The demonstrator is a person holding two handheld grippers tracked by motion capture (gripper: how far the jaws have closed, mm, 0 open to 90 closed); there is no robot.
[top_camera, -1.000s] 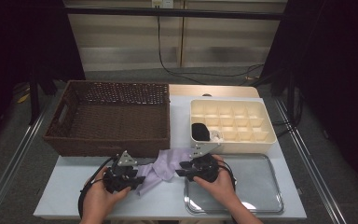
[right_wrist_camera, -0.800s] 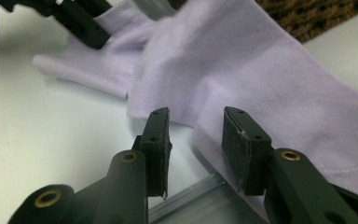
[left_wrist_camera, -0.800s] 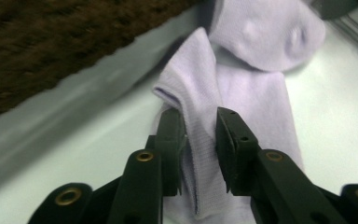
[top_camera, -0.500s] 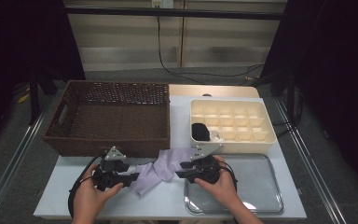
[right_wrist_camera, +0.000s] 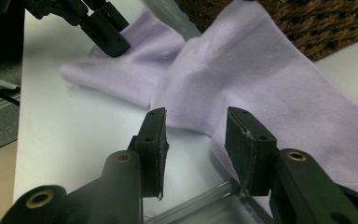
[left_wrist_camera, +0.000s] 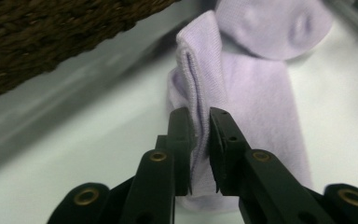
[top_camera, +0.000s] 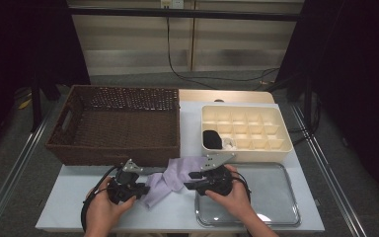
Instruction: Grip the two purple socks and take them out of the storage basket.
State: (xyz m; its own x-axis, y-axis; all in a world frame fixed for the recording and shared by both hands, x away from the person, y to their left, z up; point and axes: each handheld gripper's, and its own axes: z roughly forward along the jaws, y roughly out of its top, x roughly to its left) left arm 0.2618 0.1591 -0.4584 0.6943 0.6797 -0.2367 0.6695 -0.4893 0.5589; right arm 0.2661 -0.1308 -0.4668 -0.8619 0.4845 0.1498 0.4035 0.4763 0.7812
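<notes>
A lavender sock [top_camera: 170, 177] lies crumpled on the white table between my two grippers. My left gripper [top_camera: 139, 188] is at its near left end. In the left gripper view the jaws [left_wrist_camera: 200, 116] have just been closing and now pinch a raised fold of the sock [left_wrist_camera: 256, 93]. My right gripper [top_camera: 191, 180] is at the sock's right side. Its jaws [right_wrist_camera: 196, 119] have been opening a little and stand apart over bare table, just short of the sock [right_wrist_camera: 242, 70]. Farther off in that view, the left gripper [right_wrist_camera: 112, 39] bites the sock's far end.
A dark wicker basket [top_camera: 123, 91] stands behind the sock at the left. At the back right, a cream compartment box [top_camera: 286, 138] holds a black item [top_camera: 211, 139]. A clear tray [top_camera: 271, 197] lies under my right hand, near the front edge.
My left gripper backed a little to the left, then came back to the sock's end and closed on it. The right hand has hardly moved.
</notes>
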